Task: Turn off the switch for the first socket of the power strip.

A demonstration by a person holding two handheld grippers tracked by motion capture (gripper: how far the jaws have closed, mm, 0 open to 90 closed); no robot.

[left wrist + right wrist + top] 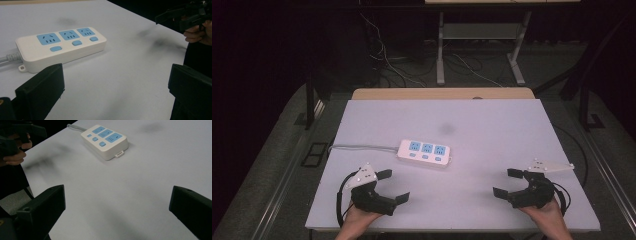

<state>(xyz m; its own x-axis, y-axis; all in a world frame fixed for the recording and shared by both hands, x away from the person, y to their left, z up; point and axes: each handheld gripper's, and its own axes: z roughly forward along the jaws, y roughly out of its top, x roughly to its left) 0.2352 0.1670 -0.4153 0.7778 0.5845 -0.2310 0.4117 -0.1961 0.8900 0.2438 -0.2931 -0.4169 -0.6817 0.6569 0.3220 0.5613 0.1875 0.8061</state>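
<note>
The person's left hand [361,216] came in from the bottom edge of the high view, wrapped around the left gripper [393,186], whose jaws stood wide apart and pointed toward the right. The right hand [546,212] entered lower right and held the right gripper [507,182], its jaws likewise spread wide and pointed toward the left, so the two grippers faced one another, well apart. Both hovered low near the front edge. In the left gripper view the right hand's fingers [197,35] curled around that gripper's dark body
</note>
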